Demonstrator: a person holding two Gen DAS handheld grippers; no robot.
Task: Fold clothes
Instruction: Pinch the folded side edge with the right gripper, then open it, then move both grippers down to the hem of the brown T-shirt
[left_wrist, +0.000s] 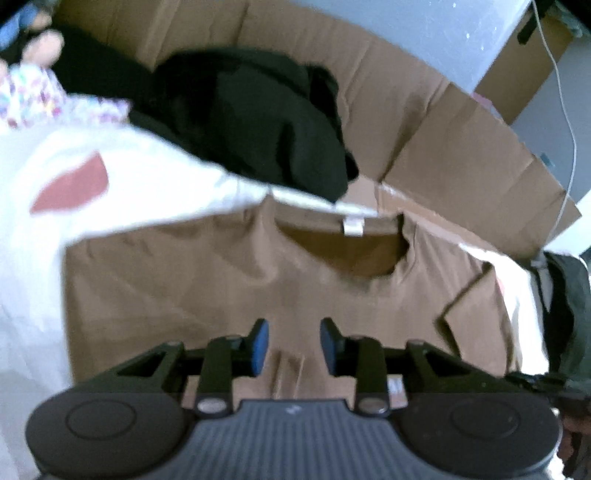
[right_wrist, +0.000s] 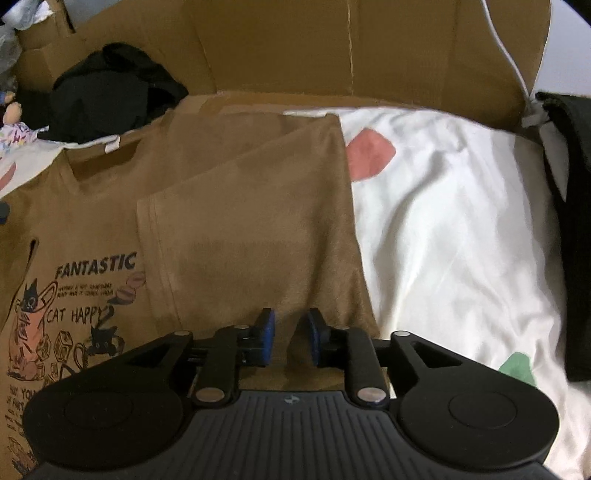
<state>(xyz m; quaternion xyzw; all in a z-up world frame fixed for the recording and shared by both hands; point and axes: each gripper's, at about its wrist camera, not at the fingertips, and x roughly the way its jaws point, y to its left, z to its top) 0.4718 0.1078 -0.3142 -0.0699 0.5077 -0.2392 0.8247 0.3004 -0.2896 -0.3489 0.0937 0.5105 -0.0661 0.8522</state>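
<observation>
The brown T-shirt (right_wrist: 240, 229) is lying print-up on the white bedsheet (right_wrist: 461, 229), collar toward the cardboard wall (right_wrist: 295, 48), its long axis running away from both tools. The right gripper (right_wrist: 290, 341) is hovering over the folded-in side panel, jaws partly parted, gripping nothing. The left gripper (left_wrist: 293, 347) is hovering below the collar, likewise parted and empty; it is nearer the unfolded side.
</observation>
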